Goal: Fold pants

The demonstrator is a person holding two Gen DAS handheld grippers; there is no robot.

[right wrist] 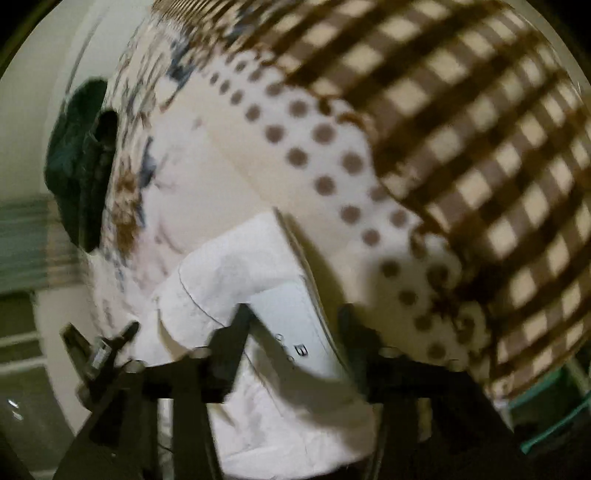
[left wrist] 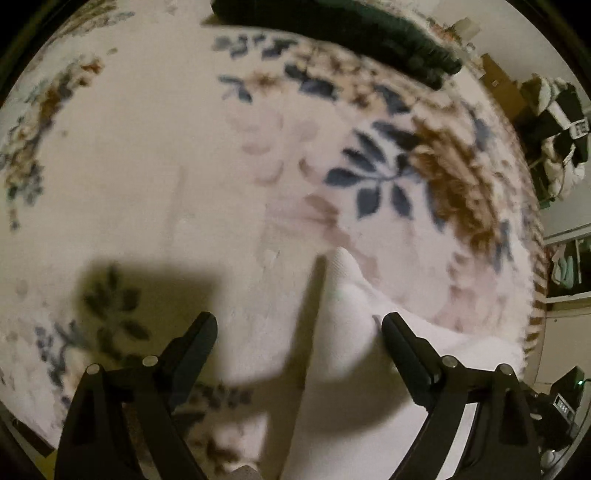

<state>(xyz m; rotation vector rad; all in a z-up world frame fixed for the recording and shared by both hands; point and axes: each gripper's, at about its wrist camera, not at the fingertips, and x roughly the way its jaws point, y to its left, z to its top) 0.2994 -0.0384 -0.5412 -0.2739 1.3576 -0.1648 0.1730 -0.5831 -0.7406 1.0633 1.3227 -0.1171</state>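
Note:
White pants (left wrist: 343, 354) lie on a floral blanket (left wrist: 184, 166); a pointed corner of them rises between my left fingers. My left gripper (left wrist: 299, 321) is open above that cloth, its jaws wide apart and holding nothing. In the right wrist view the white pants (right wrist: 236, 273) lie folded, with a white label (right wrist: 295, 325) showing. My right gripper (right wrist: 295, 317) is open, with its fingers on either side of the label edge of the pants. The view is blurred by motion.
A dark green garment (left wrist: 351, 33) lies at the blanket's far edge, also seen in the right wrist view (right wrist: 81, 166). A brown checked and dotted cover (right wrist: 461, 129) lies to the right. Clothes and shelves (left wrist: 561, 140) stand beyond the bed.

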